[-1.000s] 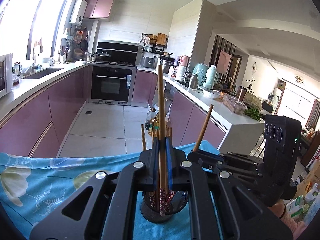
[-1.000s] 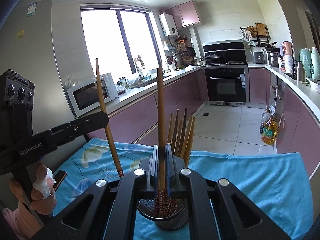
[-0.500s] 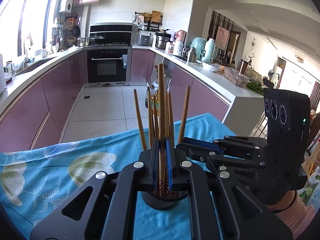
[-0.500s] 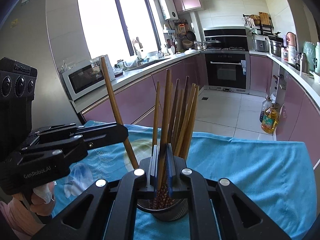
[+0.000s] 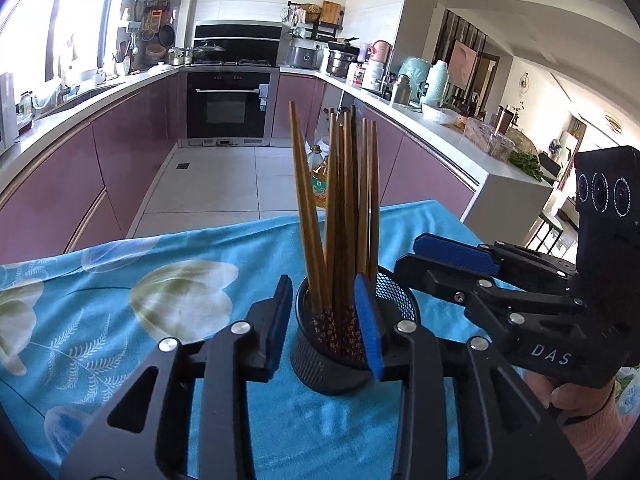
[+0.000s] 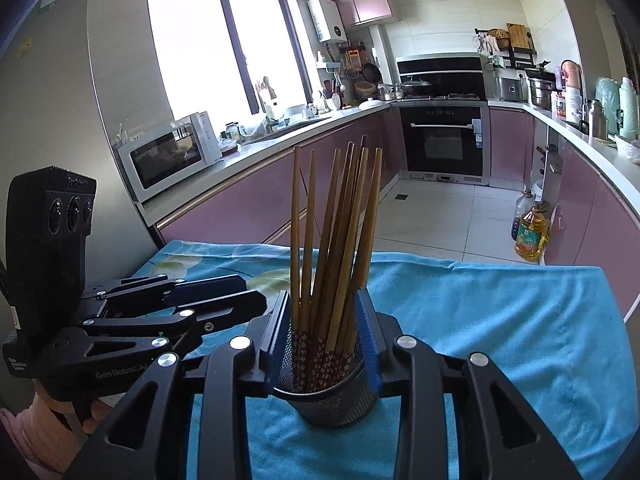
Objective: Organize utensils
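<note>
A black mesh holder (image 5: 316, 364) (image 6: 332, 408) stands on the blue floral cloth (image 5: 120, 320) (image 6: 500, 320). Several brown wooden chopsticks (image 5: 344, 200) (image 6: 336, 232) stand upright in it, patterned ends down. My left gripper (image 5: 322, 300) sits just over the holder's rim with its jaws opening; the chopsticks show between the blue pads, which do not press on them. My right gripper (image 6: 322, 308) hovers at the same holder from the other side, its jaws opening too and gripping nothing. Each gripper shows in the other's view: right gripper (image 5: 408, 258), left gripper (image 6: 250, 292).
Pink kitchen cabinets line both sides, with an oven (image 5: 228, 108) at the far end. A microwave (image 6: 168, 156) sits on the left counter. An oil bottle (image 6: 530, 236) stands on the tiled floor past the table's far edge. A hand (image 5: 576, 396) holds the right gripper.
Each gripper was shut on one chopstick over the holder; both have spread their jaws and let go, and those chopsticks now stand in the holder. The left gripper has sunk toward the rim.
</note>
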Demonstrator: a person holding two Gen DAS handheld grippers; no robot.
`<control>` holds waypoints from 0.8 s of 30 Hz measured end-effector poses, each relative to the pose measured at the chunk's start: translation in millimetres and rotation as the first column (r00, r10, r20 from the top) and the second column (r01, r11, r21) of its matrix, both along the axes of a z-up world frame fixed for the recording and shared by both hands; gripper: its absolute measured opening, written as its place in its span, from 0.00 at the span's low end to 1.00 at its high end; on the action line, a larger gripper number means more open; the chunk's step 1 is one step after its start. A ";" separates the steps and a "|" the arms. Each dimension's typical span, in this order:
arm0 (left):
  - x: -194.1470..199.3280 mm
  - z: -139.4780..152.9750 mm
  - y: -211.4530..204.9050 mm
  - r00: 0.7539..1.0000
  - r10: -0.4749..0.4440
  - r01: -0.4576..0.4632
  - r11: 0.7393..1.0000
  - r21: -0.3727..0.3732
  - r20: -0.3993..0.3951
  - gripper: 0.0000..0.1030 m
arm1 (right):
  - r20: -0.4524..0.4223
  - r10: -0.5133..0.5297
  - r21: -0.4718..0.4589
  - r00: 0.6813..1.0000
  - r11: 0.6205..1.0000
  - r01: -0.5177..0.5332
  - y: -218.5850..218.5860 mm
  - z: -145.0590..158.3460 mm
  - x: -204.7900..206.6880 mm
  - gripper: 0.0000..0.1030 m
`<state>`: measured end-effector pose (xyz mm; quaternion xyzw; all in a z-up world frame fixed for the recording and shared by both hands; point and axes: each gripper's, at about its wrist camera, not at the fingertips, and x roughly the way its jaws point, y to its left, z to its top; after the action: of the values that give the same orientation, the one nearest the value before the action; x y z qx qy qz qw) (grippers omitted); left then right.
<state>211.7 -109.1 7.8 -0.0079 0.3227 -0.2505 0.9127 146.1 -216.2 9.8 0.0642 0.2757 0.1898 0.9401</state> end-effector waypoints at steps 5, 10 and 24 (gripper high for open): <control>-28.0 -3.5 22.3 0.993 0.090 -0.090 0.996 -0.005 0.078 0.69 | 0.051 -0.035 -0.008 0.998 0.999 0.036 -0.3 -2.2 -20.4 0.62; -62.3 -5.5 41.1 0.967 0.173 -0.181 0.983 0.027 0.189 0.94 | 0.111 -0.077 -0.037 0.991 0.996 0.081 1.9 -9.0 -41.8 0.90; -131.6 1.2 80.5 0.887 0.306 -0.315 0.949 -0.032 0.347 0.95 | 0.263 -0.170 -0.074 0.950 0.978 0.195 12.5 -20.4 -91.4 0.94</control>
<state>80.0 -28.7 9.0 -0.0036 0.1541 -0.0946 0.9835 54.7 -203.7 -10.6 0.0177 0.1542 0.0948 0.9833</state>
